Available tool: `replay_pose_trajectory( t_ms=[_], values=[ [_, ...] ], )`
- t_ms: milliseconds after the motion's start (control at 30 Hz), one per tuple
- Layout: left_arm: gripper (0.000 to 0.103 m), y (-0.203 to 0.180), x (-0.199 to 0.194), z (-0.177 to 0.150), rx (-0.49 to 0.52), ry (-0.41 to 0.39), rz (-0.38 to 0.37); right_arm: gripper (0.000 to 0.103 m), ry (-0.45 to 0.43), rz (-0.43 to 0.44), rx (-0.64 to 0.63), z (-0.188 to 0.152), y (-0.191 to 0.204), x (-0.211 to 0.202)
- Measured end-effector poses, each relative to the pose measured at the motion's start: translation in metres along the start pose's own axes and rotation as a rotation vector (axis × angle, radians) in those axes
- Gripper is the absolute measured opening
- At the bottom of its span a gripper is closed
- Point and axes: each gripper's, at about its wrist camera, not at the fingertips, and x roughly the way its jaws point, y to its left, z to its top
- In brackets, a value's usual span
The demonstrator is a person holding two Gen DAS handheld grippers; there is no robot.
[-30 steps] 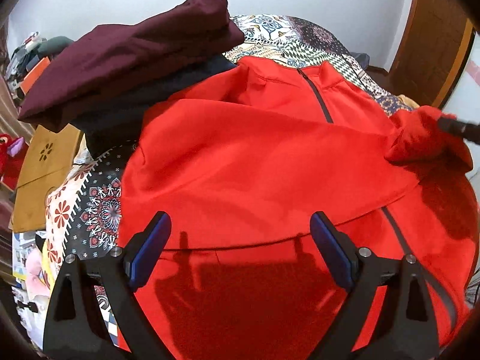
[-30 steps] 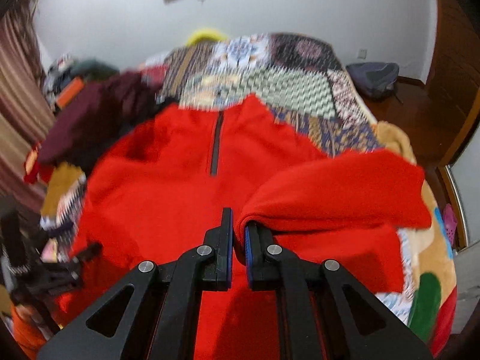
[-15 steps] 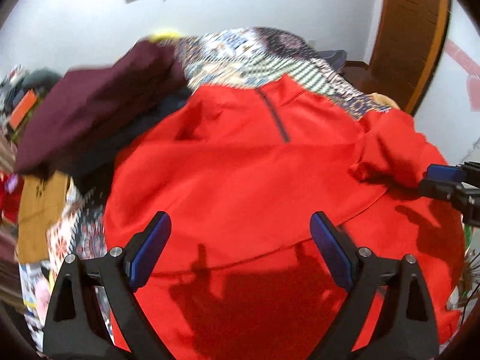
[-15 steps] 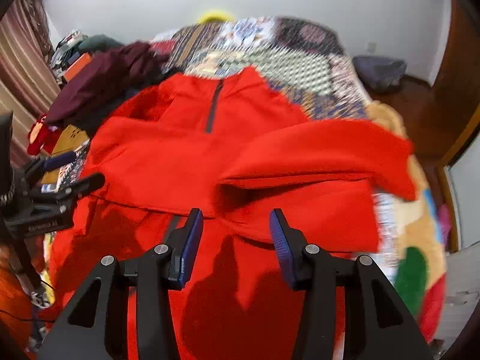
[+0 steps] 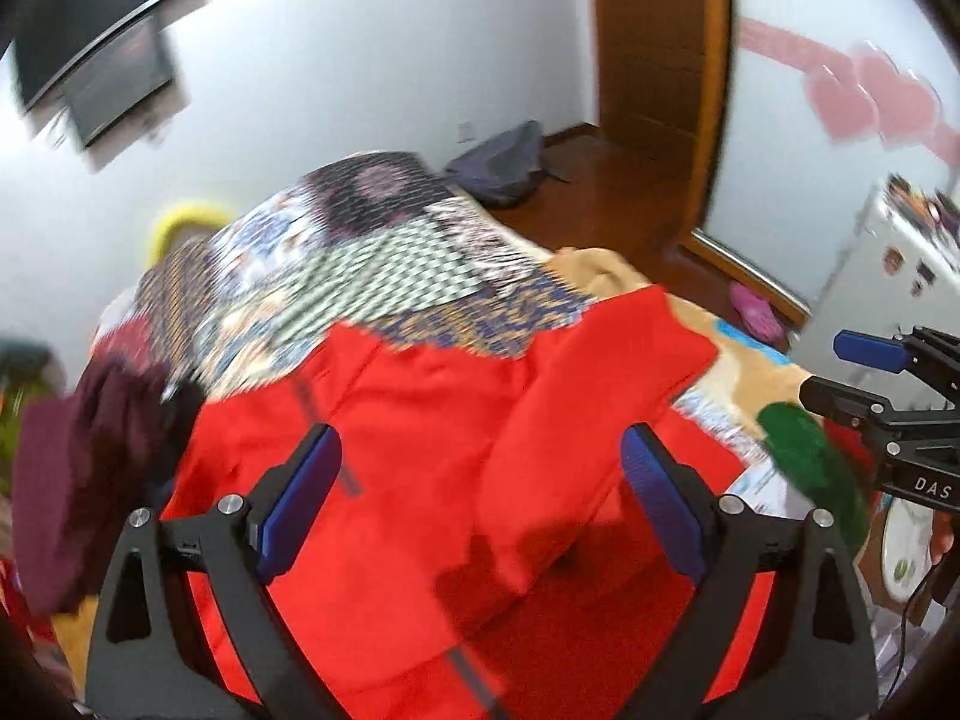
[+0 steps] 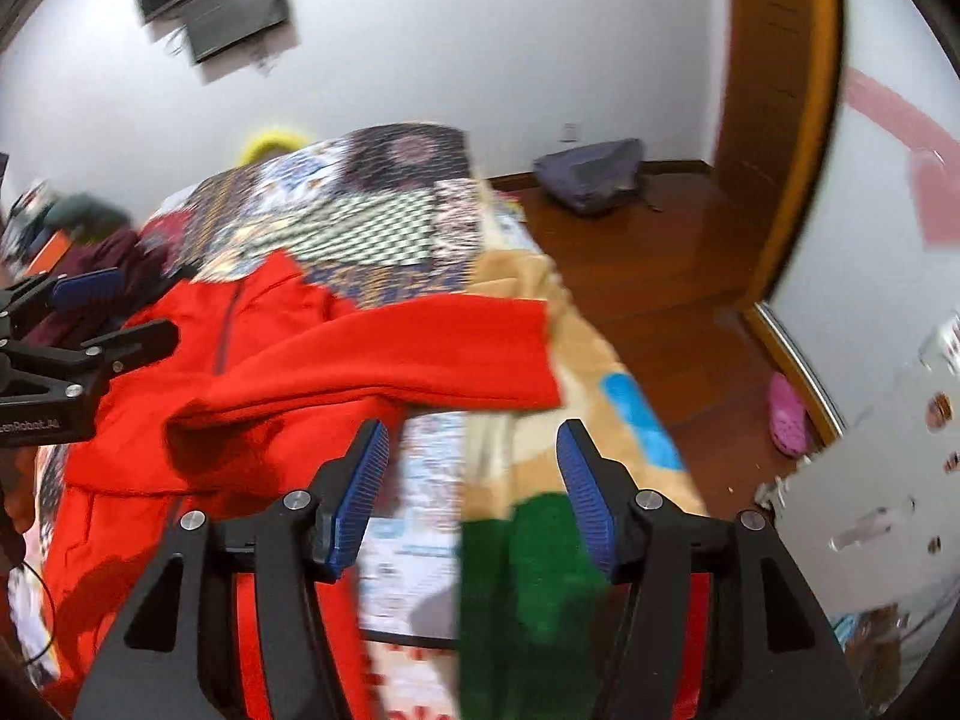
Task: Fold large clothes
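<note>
A large red zip-neck pullover (image 5: pixel 420 480) lies flat on the bed, collar toward the far end. Its right sleeve (image 6: pixel 384 360) is folded across the chest. My left gripper (image 5: pixel 480 498) hovers above the pullover's body, open and empty. My right gripper (image 6: pixel 471 480) is open and empty, off the pullover's right edge over the bedding. In the left wrist view the right gripper (image 5: pixel 858 372) shows at the right edge. In the right wrist view the left gripper (image 6: pixel 114 312) shows at the left edge.
A patchwork quilt (image 6: pixel 372 204) covers the bed, with a beige cartoon blanket (image 6: pixel 600 372) along its right side. Maroon clothes (image 5: pixel 78 468) are piled at the left. A grey bag (image 6: pixel 591 174) lies on the wooden floor; a white appliance (image 5: pixel 888 276) stands at right.
My right gripper opened, let go of the red sleeve and drew back to the right. The sleeve now rests across the pullover. Both views swung right and upward.
</note>
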Motion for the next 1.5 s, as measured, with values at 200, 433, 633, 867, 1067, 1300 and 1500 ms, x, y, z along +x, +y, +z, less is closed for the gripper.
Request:
replay_pose_trajectory(
  t_ms=[200, 433, 633, 867, 1067, 1300, 1500],
  values=[
    [0.095, -0.055, 0.047, 0.033, 0.111, 0.084, -0.100, 0.055, 0.028, -0.018, 0.125, -0.006, -0.037, 0.009],
    [0.089, -0.100, 0.116, 0.028, 0.222, 0.231, -0.104, 0.055, 0.080, -0.015, 0.176, -0.017, -0.060, 0.023],
    [0.068, -0.117, 0.134, 0.009, 0.342, 0.238, -0.084, 0.055, 0.096, 0.010, 0.195, -0.021, -0.067, 0.028],
    [0.002, -0.096, 0.111, 0.022, 0.216, 0.104, -0.097, 0.055, 0.095, 0.050, 0.180, -0.015, -0.055, 0.031],
    [0.002, -0.046, 0.041, 0.053, 0.065, -0.079, -0.084, 0.055, 0.046, 0.110, 0.127, 0.012, -0.026, 0.027],
    [0.002, 0.051, -0.040, 0.031, -0.103, -0.210, 0.039, 0.055, 0.080, 0.178, 0.004, 0.028, 0.024, 0.051],
    [0.002, 0.121, -0.062, -0.060, -0.231, -0.149, 0.200, 0.055, 0.214, 0.146, -0.122, 0.004, 0.060, 0.093]
  ],
)
